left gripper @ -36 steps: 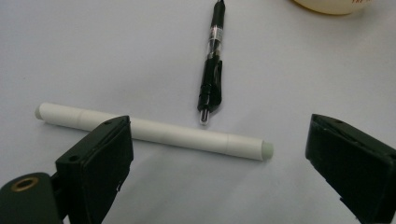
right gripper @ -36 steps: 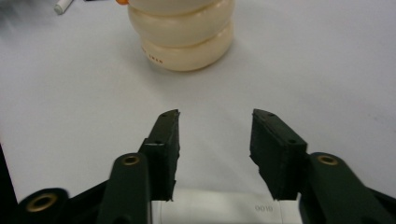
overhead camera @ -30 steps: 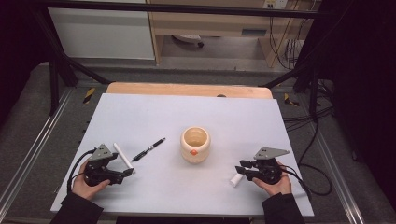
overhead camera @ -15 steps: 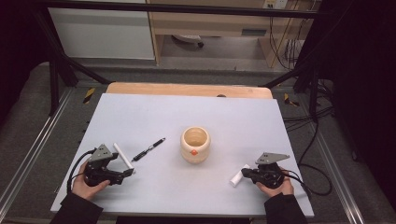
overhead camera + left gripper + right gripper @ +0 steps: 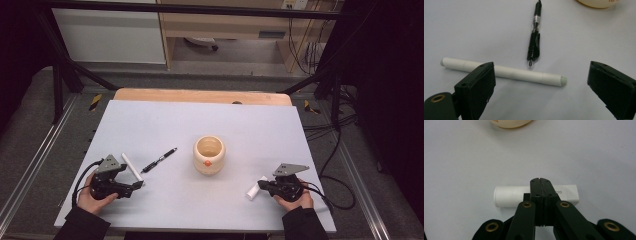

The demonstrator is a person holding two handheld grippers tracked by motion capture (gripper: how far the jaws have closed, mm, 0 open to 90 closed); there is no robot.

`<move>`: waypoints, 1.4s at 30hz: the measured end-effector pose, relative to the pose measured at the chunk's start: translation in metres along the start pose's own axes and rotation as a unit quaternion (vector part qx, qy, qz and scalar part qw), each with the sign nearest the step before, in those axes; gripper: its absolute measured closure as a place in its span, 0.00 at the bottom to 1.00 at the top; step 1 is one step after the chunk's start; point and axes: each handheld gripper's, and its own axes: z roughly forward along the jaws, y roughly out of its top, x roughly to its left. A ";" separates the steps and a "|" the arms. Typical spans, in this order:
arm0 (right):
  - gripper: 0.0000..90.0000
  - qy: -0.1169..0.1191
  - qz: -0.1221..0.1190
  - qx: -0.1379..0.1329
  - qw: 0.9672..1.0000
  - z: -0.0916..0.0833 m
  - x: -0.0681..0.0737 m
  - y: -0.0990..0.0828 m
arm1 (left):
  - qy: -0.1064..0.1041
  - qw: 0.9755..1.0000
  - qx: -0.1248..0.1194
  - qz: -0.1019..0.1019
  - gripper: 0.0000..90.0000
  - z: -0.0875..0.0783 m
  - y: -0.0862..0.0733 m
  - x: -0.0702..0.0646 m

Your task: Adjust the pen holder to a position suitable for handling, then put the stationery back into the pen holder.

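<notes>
While the cup (image 5: 209, 154) stands empty at centre, nothing is stowed: right gripper (image 5: 263, 185), jaws just closed together (gripping nothing), sits above the tube (image 5: 511, 195); left gripper (image 5: 136, 186), jaws apart, straddles the marker (image 5: 504, 72) beside the pen (image 5: 534, 35).

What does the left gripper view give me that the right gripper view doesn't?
Left gripper view: the left gripper, jaws wide apart, with a long white marker lying crosswise just beyond them, untouched, and a black pen past it, tip toward the marker.

Right gripper view: the right gripper, whose jaws have just closed and meet with nothing between them, their tips over a short white tube lying crosswise on the table.

Both: the pale grey table and, at the top edge, the base of the cream cup.
</notes>
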 end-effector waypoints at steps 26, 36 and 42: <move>1.00 0.004 -0.002 -0.001 1.000 0.005 0.000 0.001 | -0.001 1.000 0.001 0.001 0.09 0.000 0.000 0.001; 1.00 0.004 -0.002 -0.007 1.000 0.011 -0.002 0.005 | -0.001 1.000 0.000 0.003 0.09 0.000 0.000 0.000; 1.00 0.003 -0.005 -0.015 1.000 0.020 -0.003 0.010 | 0.000 1.000 0.002 0.003 0.09 0.001 0.001 0.000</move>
